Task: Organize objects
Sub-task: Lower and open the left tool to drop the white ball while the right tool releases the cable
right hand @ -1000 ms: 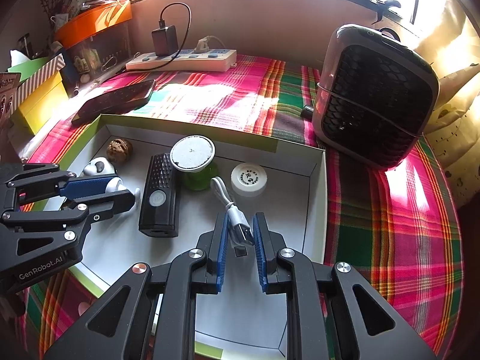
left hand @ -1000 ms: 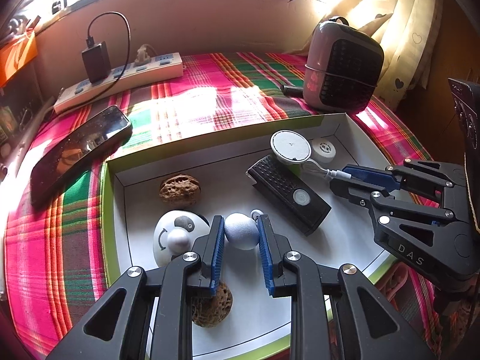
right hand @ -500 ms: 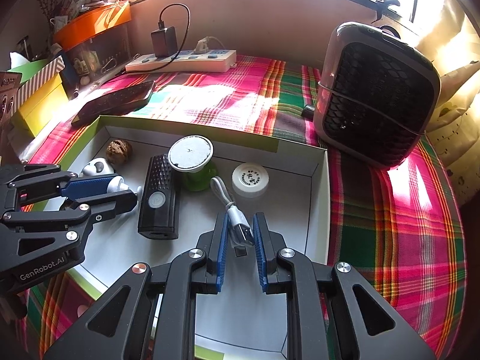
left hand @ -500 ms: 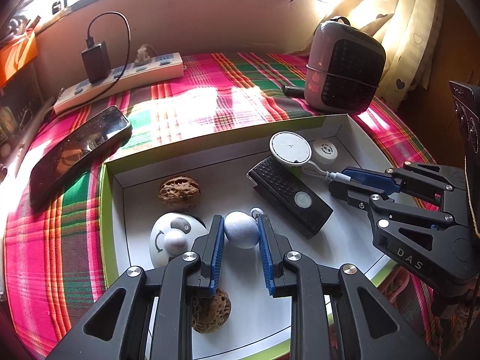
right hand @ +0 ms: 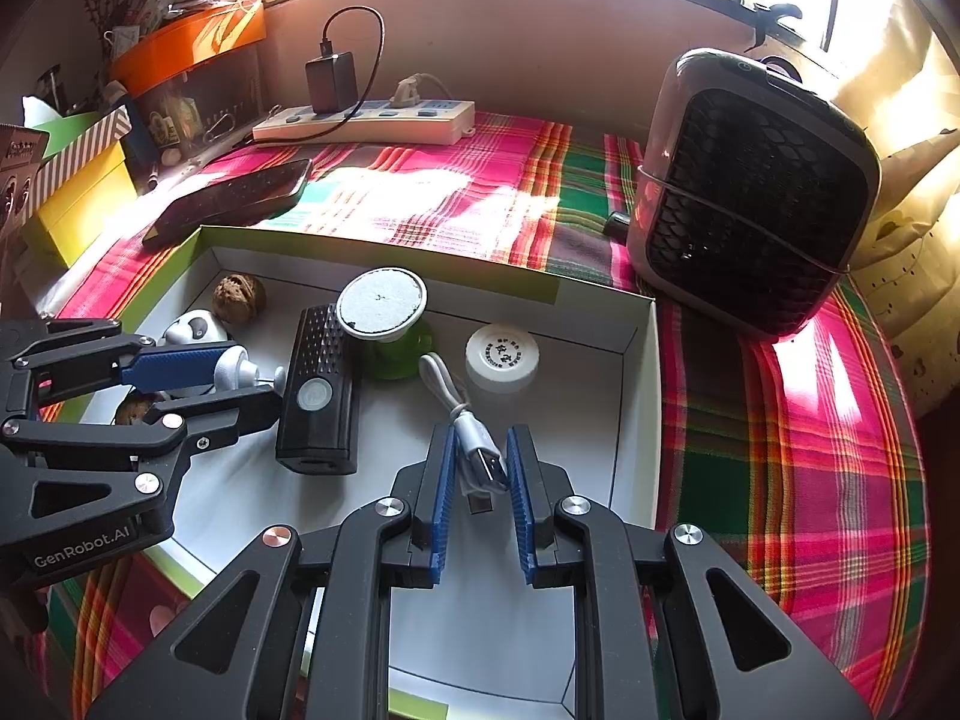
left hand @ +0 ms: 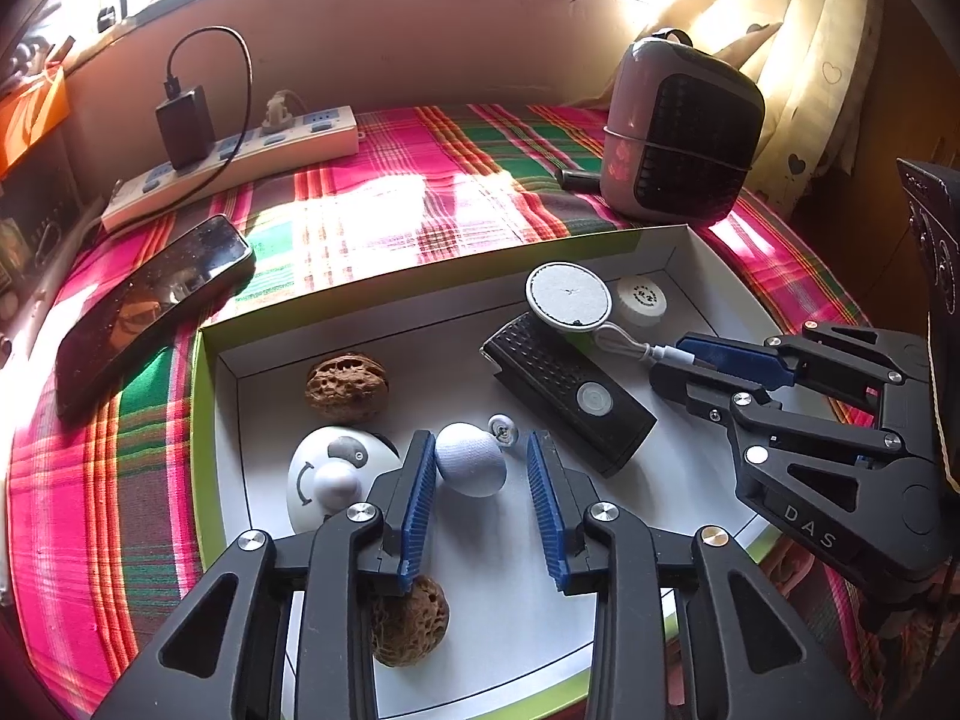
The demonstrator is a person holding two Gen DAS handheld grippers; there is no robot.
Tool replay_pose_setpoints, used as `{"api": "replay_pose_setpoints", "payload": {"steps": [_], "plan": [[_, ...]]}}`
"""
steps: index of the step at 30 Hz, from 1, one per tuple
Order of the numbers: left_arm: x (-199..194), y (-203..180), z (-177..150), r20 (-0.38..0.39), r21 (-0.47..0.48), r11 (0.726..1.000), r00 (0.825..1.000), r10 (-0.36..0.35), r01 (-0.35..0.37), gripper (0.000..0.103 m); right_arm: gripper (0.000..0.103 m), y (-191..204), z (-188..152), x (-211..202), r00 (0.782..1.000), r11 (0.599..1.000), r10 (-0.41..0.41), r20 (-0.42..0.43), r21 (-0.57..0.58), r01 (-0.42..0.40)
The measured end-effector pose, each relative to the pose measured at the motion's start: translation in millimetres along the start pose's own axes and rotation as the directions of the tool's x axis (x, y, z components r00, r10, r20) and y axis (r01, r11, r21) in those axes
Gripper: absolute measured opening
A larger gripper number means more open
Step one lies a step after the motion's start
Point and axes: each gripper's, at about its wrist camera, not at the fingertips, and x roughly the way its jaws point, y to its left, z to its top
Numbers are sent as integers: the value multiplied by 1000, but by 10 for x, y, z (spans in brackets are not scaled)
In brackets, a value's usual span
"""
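My left claw point(left hand: 483, 498) has just been opening its jaws; the small white ball point(left hand: 470, 468) sits between them on the tray floor, touching the left blue pad and clear of the right one. My right claw point(right hand: 477, 495) is clamped on the white USB cable point(right hand: 465, 420) near its plug. Both claws hang over the shallow white tray point(left hand: 432, 276) with green rim. Around the ball lie two walnuts point(left hand: 346, 381), a round panda toy point(left hand: 327, 477) and a black remote point(left hand: 567, 390). The tray rests on a plaid-covered tabletop point(left hand: 420, 180), beside a phone point(left hand: 150, 300), power strip point(left hand: 240, 159) and small heater point(left hand: 678, 132).
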Motion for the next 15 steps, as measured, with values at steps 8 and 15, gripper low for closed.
{"api": "replay_pose_setpoints", "payload": {"steps": [8,15], "plan": [[-9,-23,-11,-2,-4,1000,1000,4,-4,34,23,5,-24,-20,1000,1000,7,2,10,-7],[-29,-23,-28,-9,-10,1000,1000,16,-16,35,31,15,-28,-59,1000,1000,5,7,17,-6]]}}
